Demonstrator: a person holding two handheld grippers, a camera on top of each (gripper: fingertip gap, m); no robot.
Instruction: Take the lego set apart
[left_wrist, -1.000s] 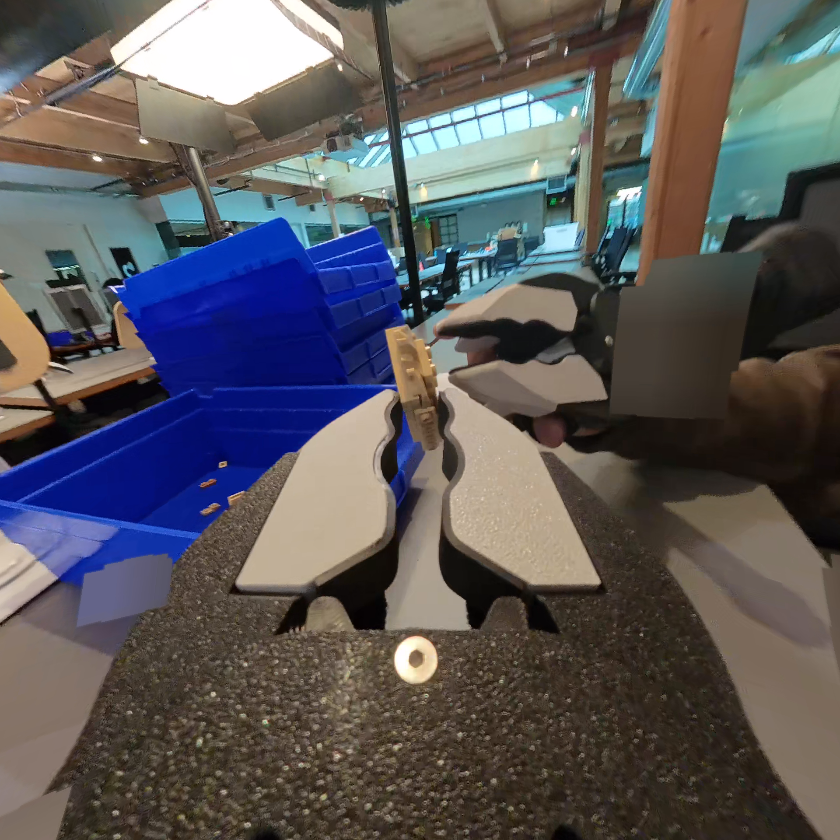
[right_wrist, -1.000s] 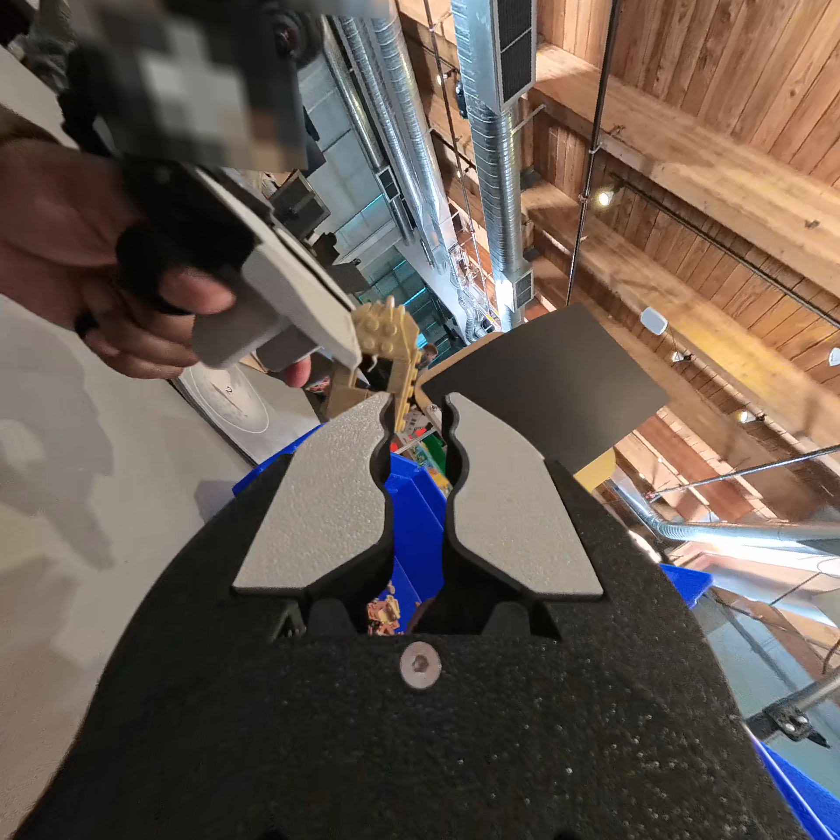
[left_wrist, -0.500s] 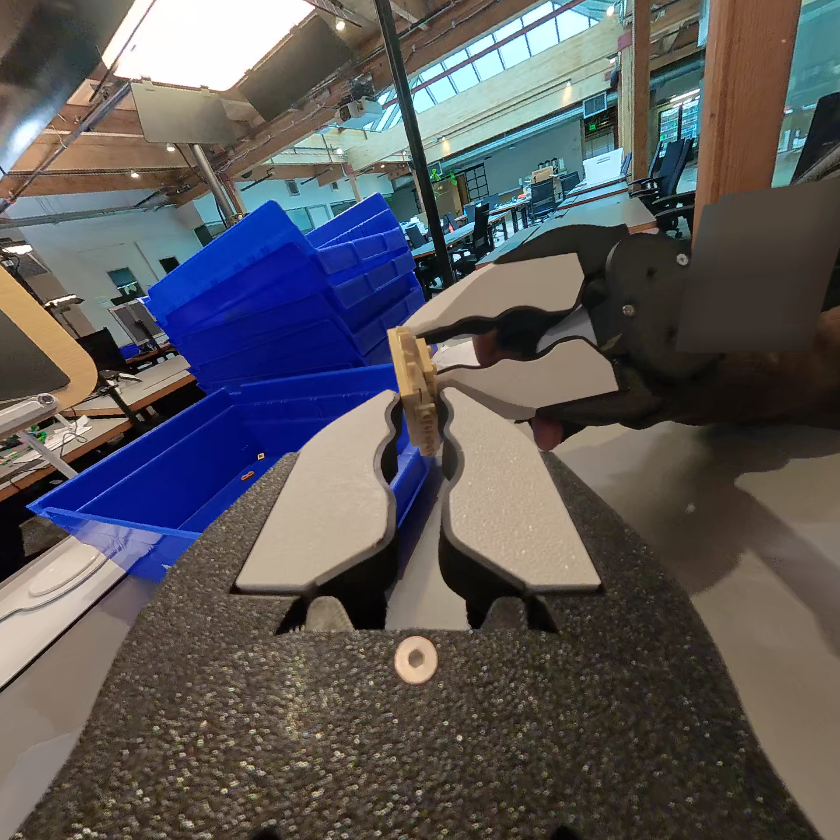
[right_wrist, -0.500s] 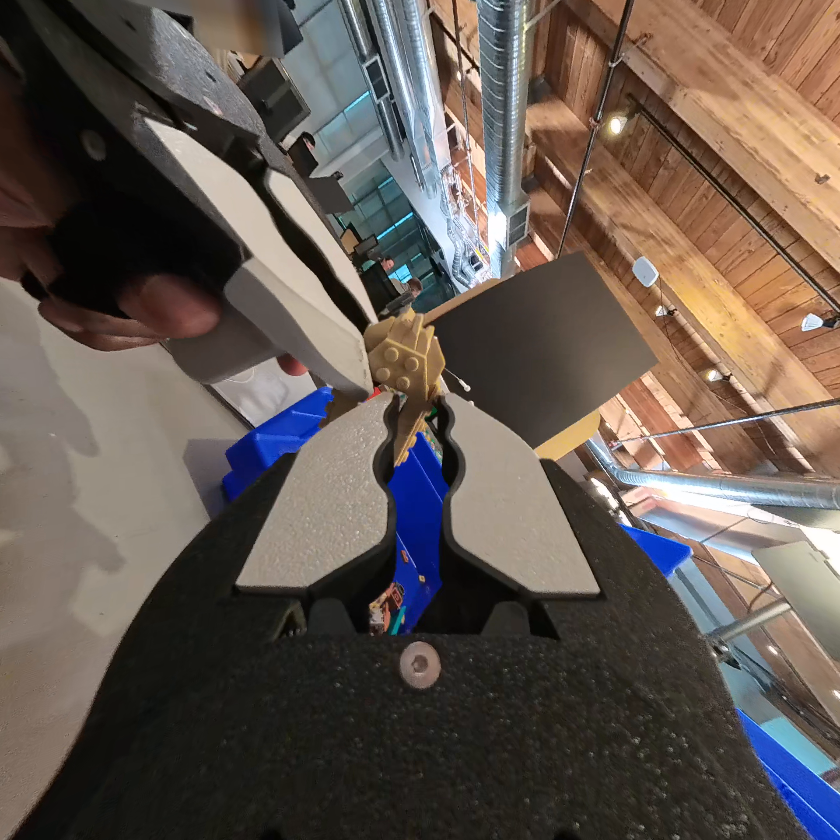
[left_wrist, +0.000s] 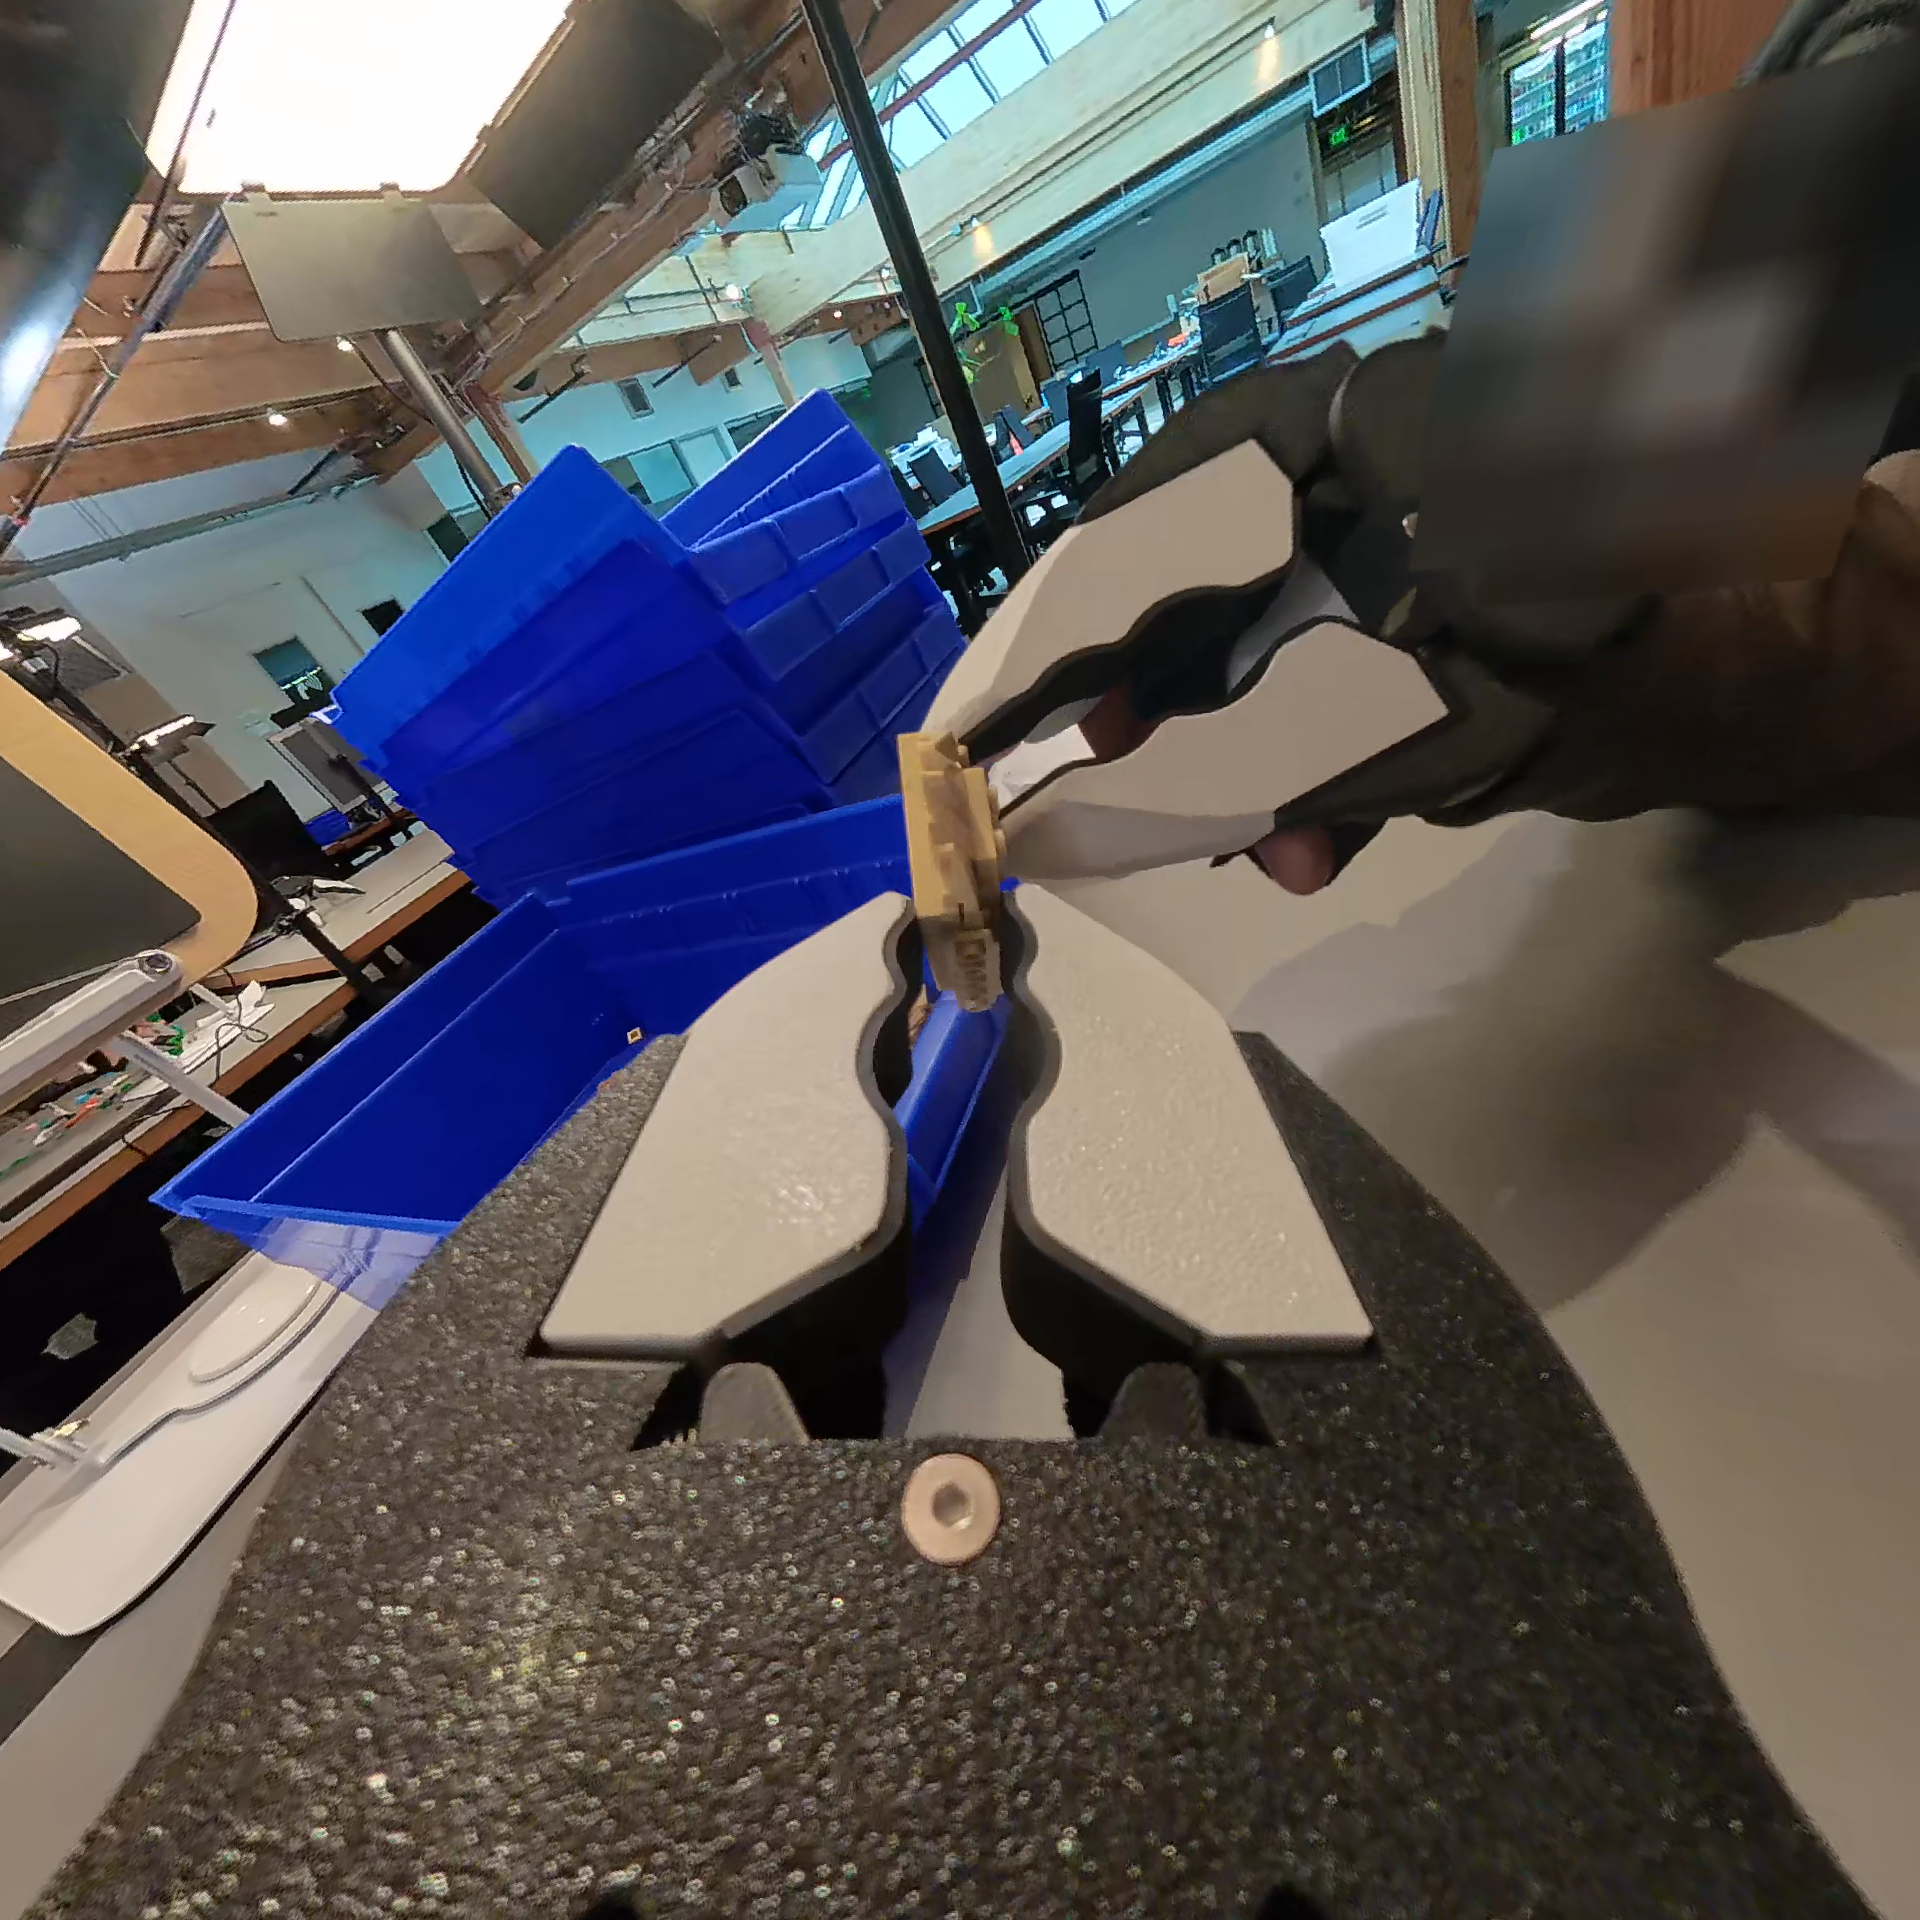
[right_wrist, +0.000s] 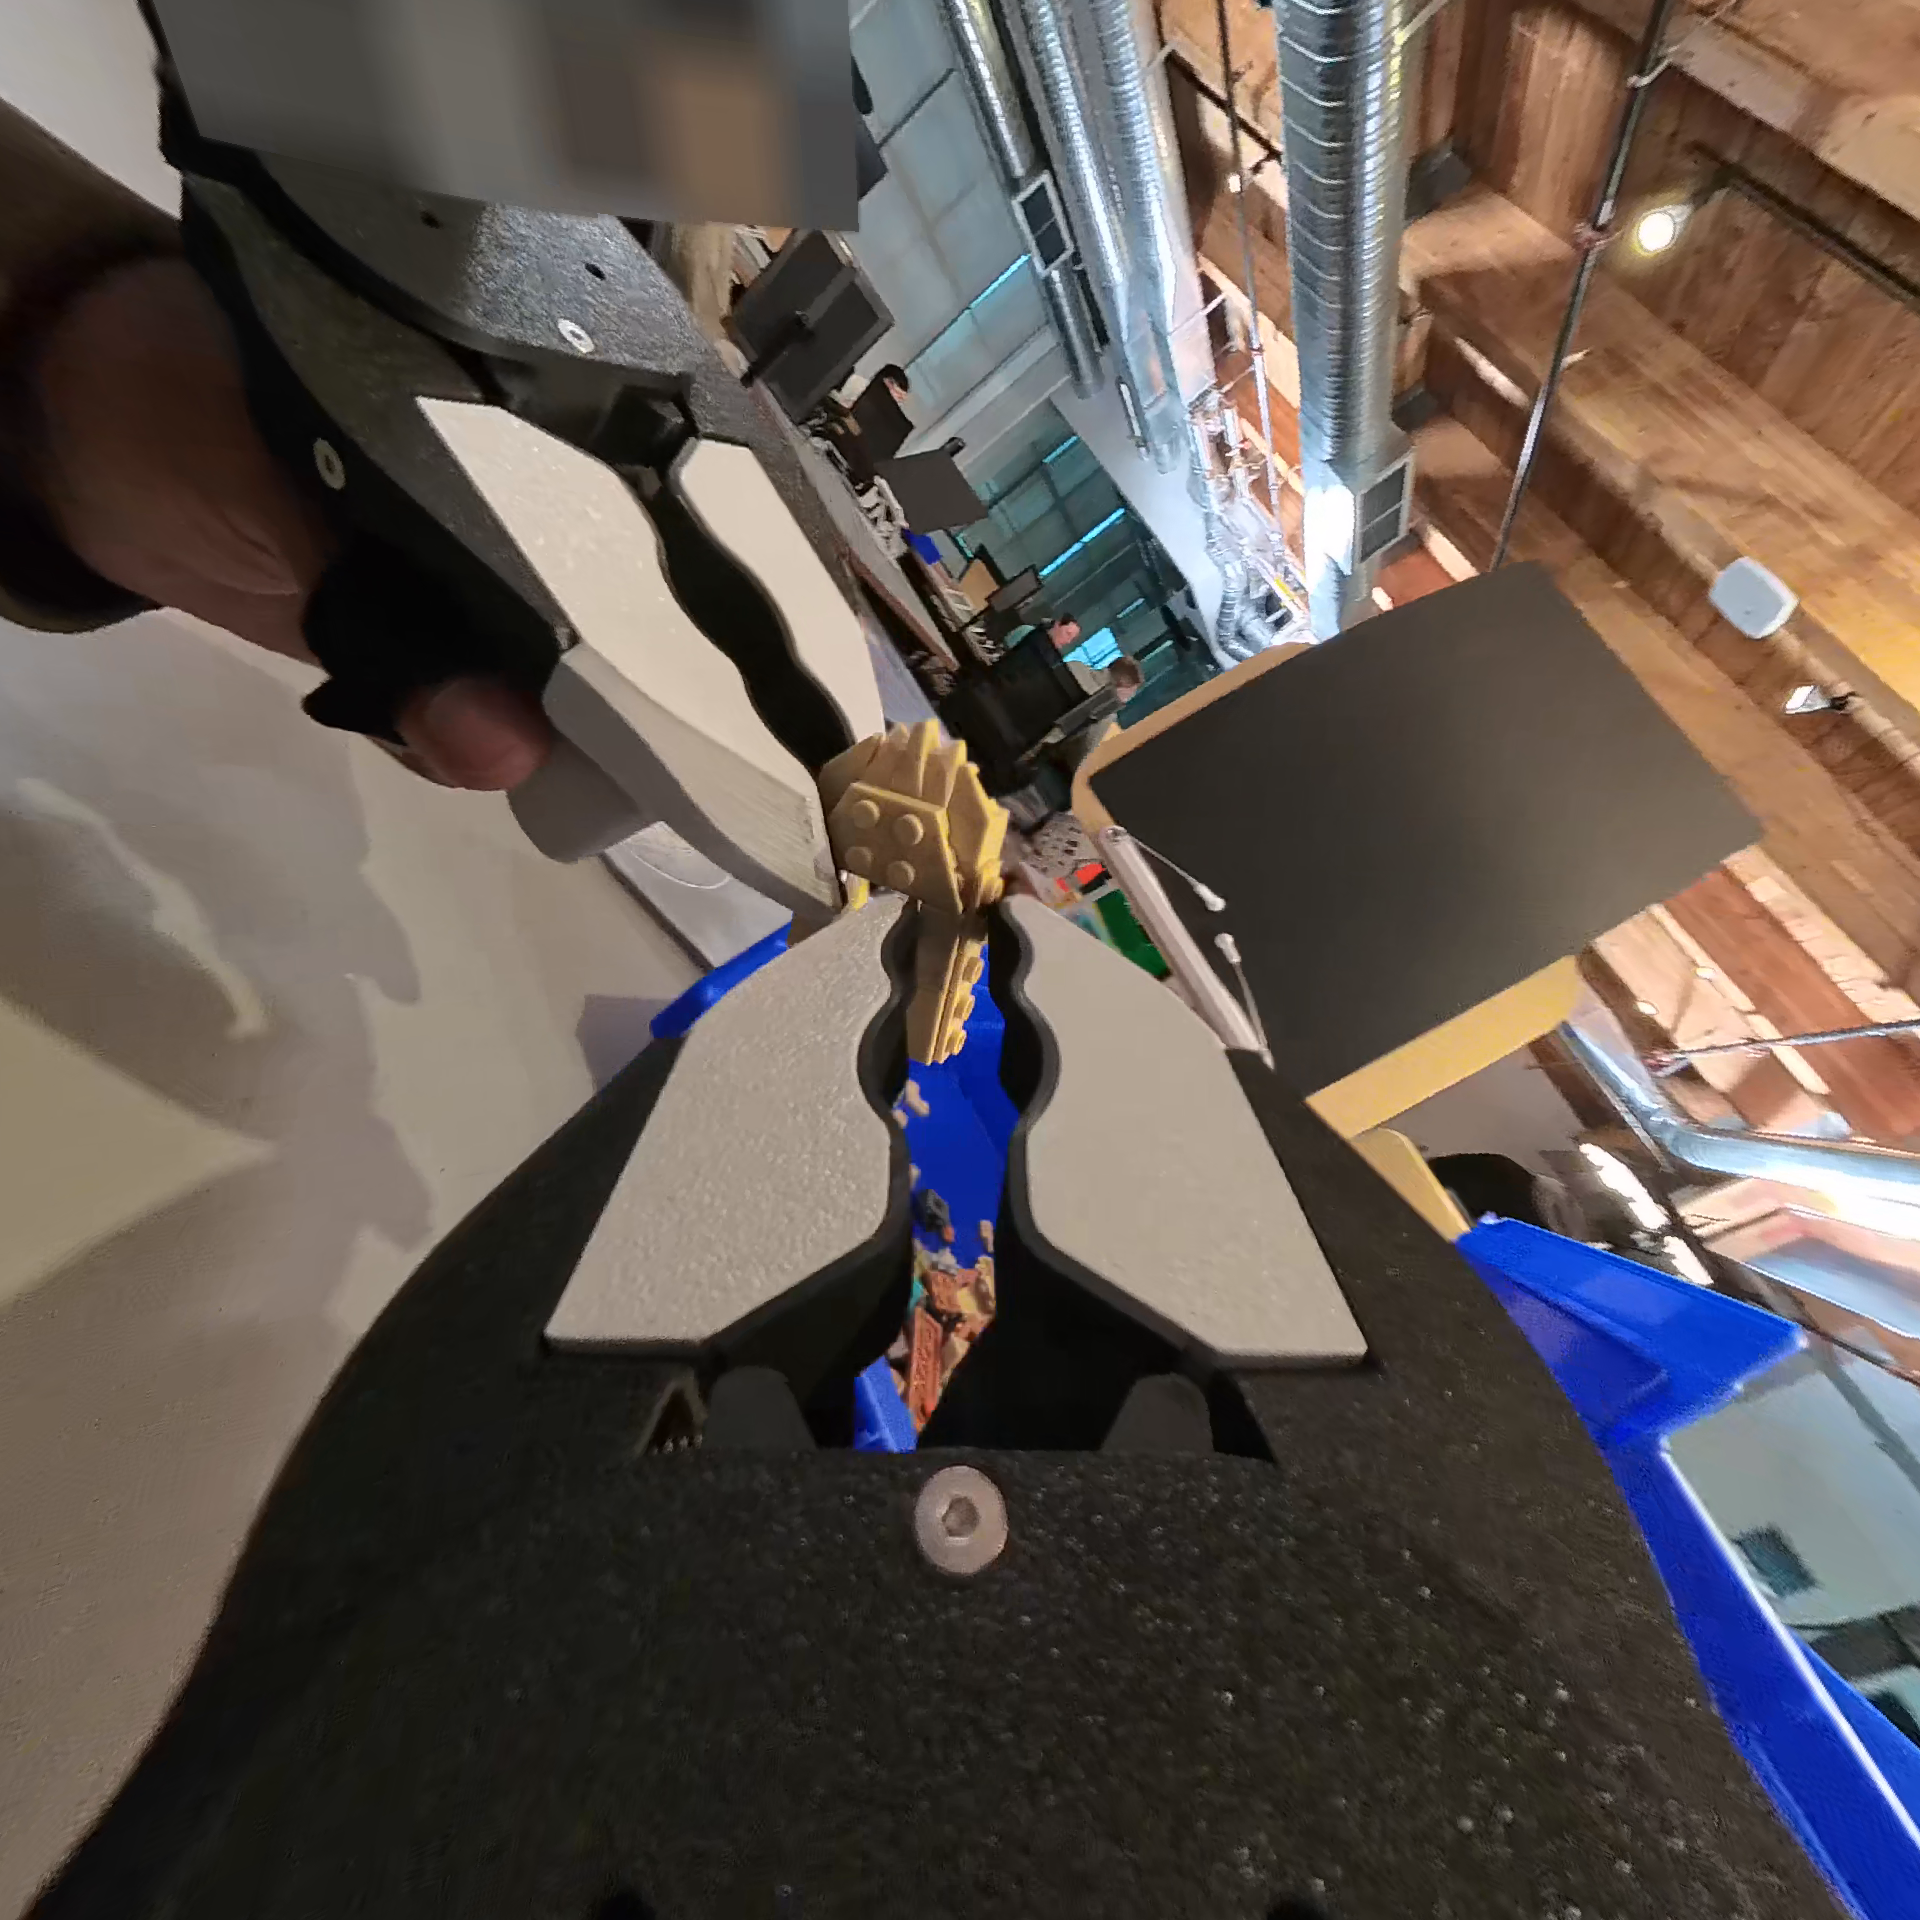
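Note:
My left gripper (left_wrist: 956, 920) is shut on the lower end of a tan stack of small studded plates (left_wrist: 948, 831), held upright above a blue bin (left_wrist: 468, 1091). My right gripper (left_wrist: 982, 779) comes in from the right, and its fingertips meet the stack's upper side. In the right wrist view my right gripper (right_wrist: 945, 920) is shut on a thin tan plate (right_wrist: 943, 1003) that joins the tan stack (right_wrist: 909, 821). The left gripper (right_wrist: 842, 790) grips the stack from the upper left. A hand holds each gripper.
A pile of nested blue bins (left_wrist: 644, 644) leans behind the open bin. A grey table (left_wrist: 1662, 1351) lies to the right. A black pole (left_wrist: 904, 260) stands behind. Another blue bin (right_wrist: 1621, 1351) holds loose pieces (right_wrist: 945, 1320). A black panel with a tan edge (right_wrist: 1403, 810) is at the right. Less than 4 cm separates the two grippers' tips.
My right gripper has closed in on the tan stack, and its fingers have narrowed onto the thin tan plate. My left gripper has kept its hold while both views tilted.

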